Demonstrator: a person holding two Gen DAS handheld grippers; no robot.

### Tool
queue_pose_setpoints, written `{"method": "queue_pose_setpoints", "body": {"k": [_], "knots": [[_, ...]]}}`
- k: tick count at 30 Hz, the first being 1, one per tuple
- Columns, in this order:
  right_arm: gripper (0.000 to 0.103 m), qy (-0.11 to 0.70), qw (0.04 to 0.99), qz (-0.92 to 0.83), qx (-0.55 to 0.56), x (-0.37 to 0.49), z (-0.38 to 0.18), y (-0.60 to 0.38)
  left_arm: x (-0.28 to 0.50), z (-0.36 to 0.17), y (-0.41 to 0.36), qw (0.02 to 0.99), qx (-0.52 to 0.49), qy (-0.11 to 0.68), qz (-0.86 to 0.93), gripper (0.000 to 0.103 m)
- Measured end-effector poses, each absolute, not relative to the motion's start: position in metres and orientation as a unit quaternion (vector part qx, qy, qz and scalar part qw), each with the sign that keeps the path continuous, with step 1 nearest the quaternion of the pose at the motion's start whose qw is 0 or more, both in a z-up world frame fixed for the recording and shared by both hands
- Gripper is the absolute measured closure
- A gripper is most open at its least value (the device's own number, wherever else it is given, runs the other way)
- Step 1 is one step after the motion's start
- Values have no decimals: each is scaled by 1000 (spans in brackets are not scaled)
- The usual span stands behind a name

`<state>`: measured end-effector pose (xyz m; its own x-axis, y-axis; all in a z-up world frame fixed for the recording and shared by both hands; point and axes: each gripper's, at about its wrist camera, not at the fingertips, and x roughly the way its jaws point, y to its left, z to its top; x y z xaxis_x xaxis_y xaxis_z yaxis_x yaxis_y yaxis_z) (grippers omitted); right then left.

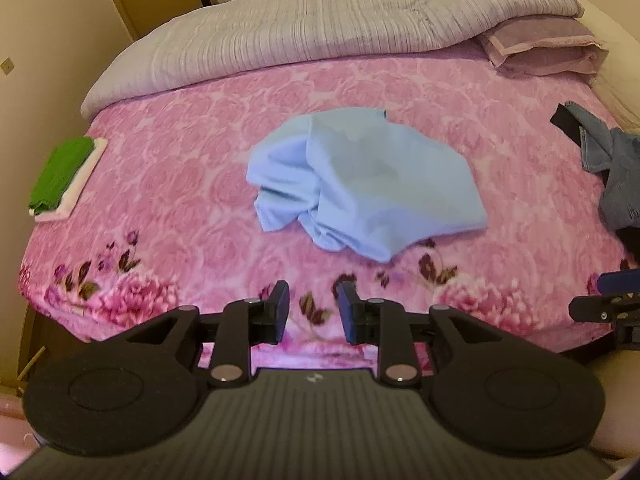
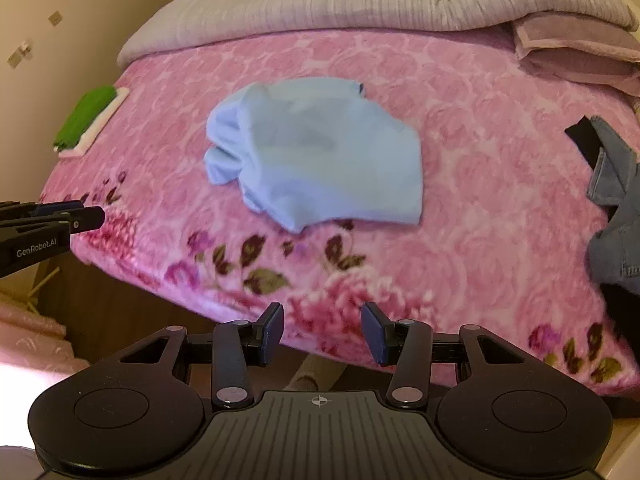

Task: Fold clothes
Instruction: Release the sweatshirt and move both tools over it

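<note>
1. Two tongs, left (image 1: 313, 307) and right (image 2: 322, 330), hover with jaws apart, empty, over the bed's near edge; the light blue garment (image 1: 360, 180) lies crumpled mid-bed (image 1: 180, 152).
2. Bunched layers risk being pinched together, dragging the whole heap.
3. Plush bedspread may snag too.
4. Jeans (image 2: 616, 216) right and a folded green cloth (image 1: 62, 174) left sit well apart; nothing blocks.

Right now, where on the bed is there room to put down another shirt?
Bare pink blanket lies between the green and white folded pile and the crumpled blue garment, and along the flowered near edge. The right side is crowded with denim clothes.
</note>
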<state>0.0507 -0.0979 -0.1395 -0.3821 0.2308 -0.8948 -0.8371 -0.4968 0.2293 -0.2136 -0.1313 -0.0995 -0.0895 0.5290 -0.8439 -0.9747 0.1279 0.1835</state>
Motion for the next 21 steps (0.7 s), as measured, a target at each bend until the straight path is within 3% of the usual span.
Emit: {"method": "queue_pose_setpoints", "body": {"k": [10,21], "knots": [[56,351,354,757,-422,55,-134,-126,-220,-95,-157,625,-262,422,602,78],[56,345,351,757,-430,20,-134,-113,-248,-100,-134,632,-266,427,590,78]]}}
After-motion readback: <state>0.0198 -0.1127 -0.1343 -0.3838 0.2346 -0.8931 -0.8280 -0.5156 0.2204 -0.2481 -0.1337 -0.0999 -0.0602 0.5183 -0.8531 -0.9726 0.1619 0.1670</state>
